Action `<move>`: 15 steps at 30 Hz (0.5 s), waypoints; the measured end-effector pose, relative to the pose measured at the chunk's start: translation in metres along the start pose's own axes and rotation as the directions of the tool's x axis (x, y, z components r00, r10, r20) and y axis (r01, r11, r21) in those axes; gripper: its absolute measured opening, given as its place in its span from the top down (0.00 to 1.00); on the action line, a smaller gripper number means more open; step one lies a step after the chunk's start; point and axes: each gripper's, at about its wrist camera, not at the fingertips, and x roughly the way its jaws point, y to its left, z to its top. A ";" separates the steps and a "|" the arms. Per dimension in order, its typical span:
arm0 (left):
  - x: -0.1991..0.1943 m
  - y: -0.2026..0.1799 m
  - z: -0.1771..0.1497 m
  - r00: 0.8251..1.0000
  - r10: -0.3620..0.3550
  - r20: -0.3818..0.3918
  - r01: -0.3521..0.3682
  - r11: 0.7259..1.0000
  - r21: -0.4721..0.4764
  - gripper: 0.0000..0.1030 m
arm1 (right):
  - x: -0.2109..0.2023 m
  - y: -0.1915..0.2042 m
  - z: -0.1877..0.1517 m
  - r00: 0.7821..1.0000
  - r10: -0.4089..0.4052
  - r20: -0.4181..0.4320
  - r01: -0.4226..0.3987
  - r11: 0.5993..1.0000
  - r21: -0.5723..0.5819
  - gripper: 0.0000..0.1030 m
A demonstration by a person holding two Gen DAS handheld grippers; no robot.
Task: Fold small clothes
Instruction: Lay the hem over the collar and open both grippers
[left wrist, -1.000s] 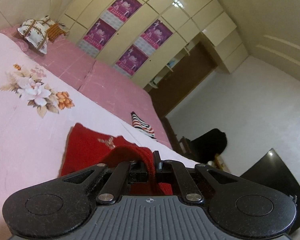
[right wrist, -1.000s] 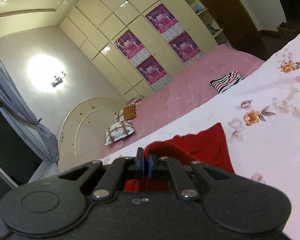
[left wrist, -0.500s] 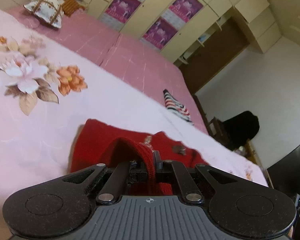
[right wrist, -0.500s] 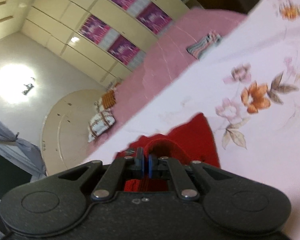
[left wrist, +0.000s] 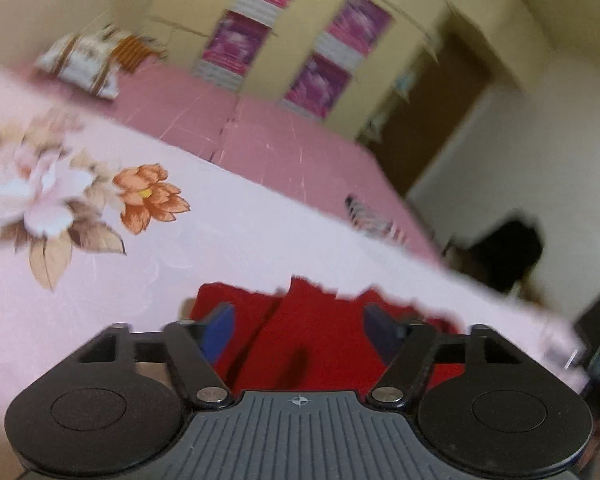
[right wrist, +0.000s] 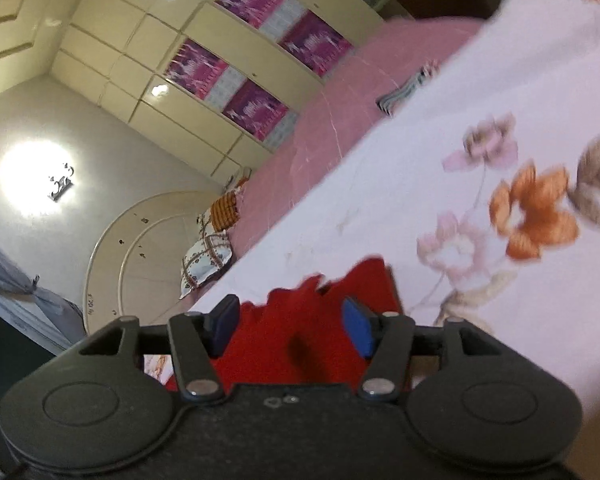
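A small red garment [left wrist: 320,332] lies on the pale pink flowered bedsheet [left wrist: 220,232]. My left gripper [left wrist: 302,330] is open just above it, blue pads spread wide, nothing between them. In the right wrist view the same red garment [right wrist: 300,328] lies on the sheet [right wrist: 480,160] under my right gripper [right wrist: 290,328], which is also open and empty. Both views are blurred by motion. The near part of the garment is hidden behind the gripper bodies.
A striped folded cloth [left wrist: 370,216] lies on the pink mattress [left wrist: 280,152] behind the sheet. Pillows [left wrist: 88,64] sit at the headboard end. A wardrobe with purple posters [left wrist: 300,40] stands behind the bed. A dark chair [left wrist: 508,252] stands beside the bed.
Both grippers were shut on the red garment's edge; now both have opened and let it go. The garment lies flat on the sheet. Both cameras dropped closer to the bed.
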 end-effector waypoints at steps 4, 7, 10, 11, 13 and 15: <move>0.017 -0.021 -0.008 0.986 0.136 -0.092 -0.118 0.977 0.180 0.74 | -0.002 0.022 0.004 0.998 -0.065 -0.007 0.063 0.985 -0.163 0.50; 0.015 -0.030 -0.020 0.982 0.185 -0.027 -0.173 0.953 0.250 0.87 | 0.013 0.045 -0.005 0.984 -0.171 -0.050 0.145 0.932 -0.331 0.69; 0.011 -0.019 -0.023 0.972 0.235 0.018 -0.232 0.945 0.232 0.88 | 0.033 0.065 -0.031 0.924 -0.383 -0.014 0.307 0.762 -0.570 0.79; 0.008 -0.016 -0.023 0.974 0.227 0.018 -0.225 0.948 0.224 0.88 | 0.033 0.063 -0.034 0.918 -0.396 0.008 0.325 0.742 -0.586 0.78; 0.000 -0.022 -0.017 0.969 0.247 0.029 -0.246 0.939 0.240 0.88 | 0.031 0.066 -0.034 0.902 -0.429 0.037 0.369 0.725 -0.581 0.76; -0.014 -0.038 -0.013 0.972 0.210 0.101 -0.229 0.940 0.252 0.88 | 0.025 0.081 -0.033 0.897 -0.440 0.044 0.380 0.714 -0.589 0.73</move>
